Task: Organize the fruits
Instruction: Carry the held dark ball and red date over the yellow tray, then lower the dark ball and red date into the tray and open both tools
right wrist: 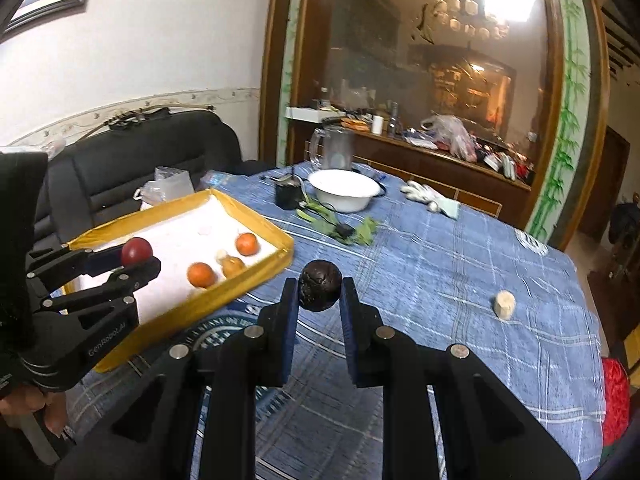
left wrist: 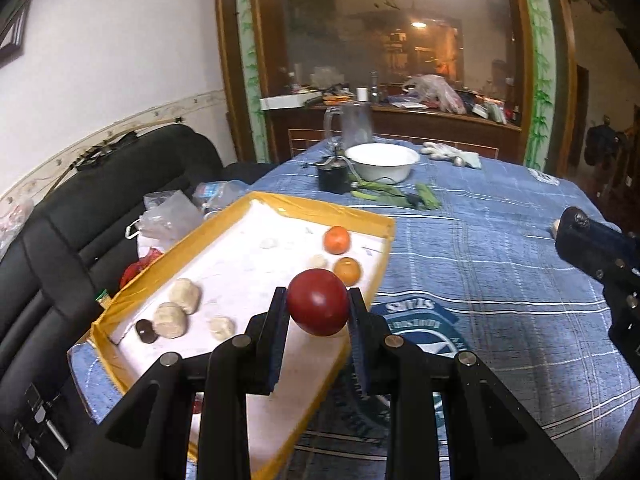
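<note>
Glossy red apple [left wrist: 318, 302] pinched in left gripper [left wrist: 319, 304]; right gripper [right wrist: 320, 286] clamps wrinkled dark ball [right wrist: 320, 285]

Black grippers [right wrist: 319, 286], blue-padded fingers [left wrist: 357, 332]

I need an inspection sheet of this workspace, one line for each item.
Surface: blue checked tablecloth.
Job's things: yellow-rimmed tray holds two oranges and pale lumps; beige lump lies on the cloth.
Clutter: white bowl, glass jug, gloves, green leaves.
Grippers: left gripper holds red fruit over the tray; right gripper holds dark fruit.
Cables: black cable by the bowl.
Surroundings: black sofa, cluttered sideboard.
</note>
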The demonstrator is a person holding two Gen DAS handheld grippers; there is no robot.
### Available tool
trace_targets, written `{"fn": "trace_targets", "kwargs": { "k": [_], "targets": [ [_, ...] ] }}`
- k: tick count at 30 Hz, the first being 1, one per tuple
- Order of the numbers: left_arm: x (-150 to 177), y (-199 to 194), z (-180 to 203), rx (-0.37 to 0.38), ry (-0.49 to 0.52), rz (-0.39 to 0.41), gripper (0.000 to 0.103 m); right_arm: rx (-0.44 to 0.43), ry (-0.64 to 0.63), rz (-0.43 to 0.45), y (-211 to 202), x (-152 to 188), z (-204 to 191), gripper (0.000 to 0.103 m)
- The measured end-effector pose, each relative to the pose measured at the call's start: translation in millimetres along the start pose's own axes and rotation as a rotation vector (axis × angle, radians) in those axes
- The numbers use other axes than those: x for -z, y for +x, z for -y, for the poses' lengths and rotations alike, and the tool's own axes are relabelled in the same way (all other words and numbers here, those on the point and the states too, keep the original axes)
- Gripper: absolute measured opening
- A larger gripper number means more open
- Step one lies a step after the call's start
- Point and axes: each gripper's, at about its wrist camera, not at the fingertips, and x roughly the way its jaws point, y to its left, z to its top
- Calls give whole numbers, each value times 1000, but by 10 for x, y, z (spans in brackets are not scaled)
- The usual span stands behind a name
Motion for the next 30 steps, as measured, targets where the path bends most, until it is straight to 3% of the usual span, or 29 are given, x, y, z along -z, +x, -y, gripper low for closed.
{"fn": "trace_targets", "kwargs": {
  "k": [12, 30],
  "targets": [
    [50, 32, -340, -83, -49, -11, 28, -89, -45, 53, 28, -192, -323, 22],
    [94, 164, -753, -179, -146, -48, 28, -197, -97, 62, 288, -298, -666, 22]
  ]
}}
